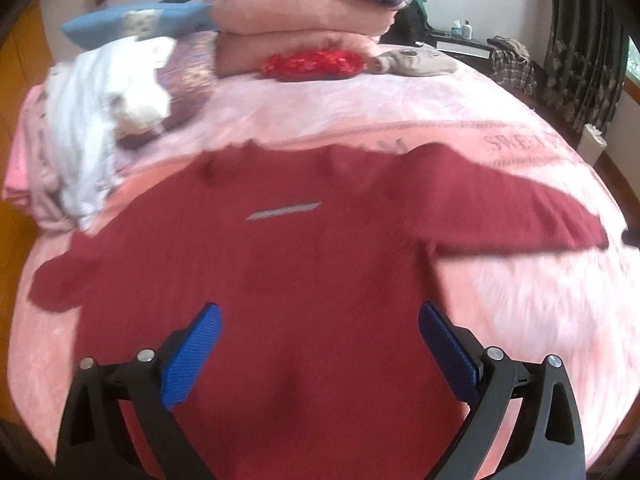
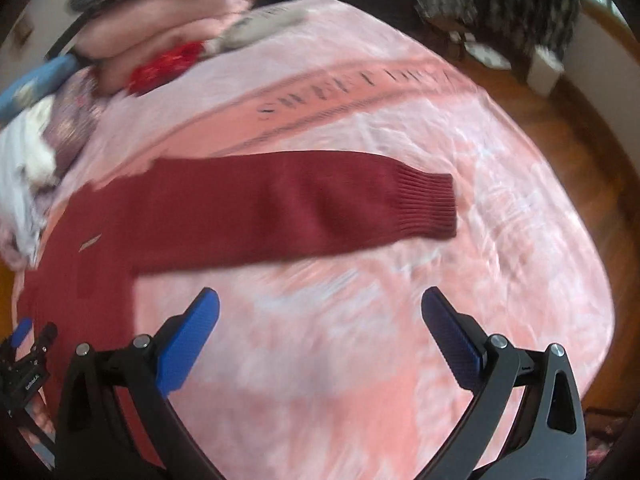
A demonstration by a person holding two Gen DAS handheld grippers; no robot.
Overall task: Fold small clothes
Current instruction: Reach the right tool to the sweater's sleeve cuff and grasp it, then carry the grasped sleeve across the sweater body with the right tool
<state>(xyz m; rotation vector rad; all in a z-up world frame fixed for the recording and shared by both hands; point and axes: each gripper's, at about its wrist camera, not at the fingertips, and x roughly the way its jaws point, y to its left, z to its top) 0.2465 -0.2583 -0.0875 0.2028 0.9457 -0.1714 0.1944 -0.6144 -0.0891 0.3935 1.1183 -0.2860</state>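
Note:
A dark red knit sweater (image 1: 280, 272) lies flat on the pink bedspread (image 1: 520, 280), front up, with a small grey label on the chest and both sleeves spread out. My left gripper (image 1: 320, 312) is open and empty above the sweater's lower body. In the right wrist view the right sleeve (image 2: 288, 216) stretches to the right and ends in a ribbed cuff (image 2: 428, 208). My right gripper (image 2: 320, 296) is open and empty above the bare bedspread (image 2: 360, 360), just below the sleeve. The left gripper (image 2: 24, 356) shows at that view's left edge.
A heap of white and pale clothes (image 1: 100, 120) lies at the bed's left. Folded pink blankets (image 1: 300, 20), a blue pillow (image 1: 136, 24), a red fuzzy item (image 1: 316, 64) and a grey garment (image 1: 420, 62) sit at the far end. Wooden floor (image 2: 568, 128) lies right of the bed.

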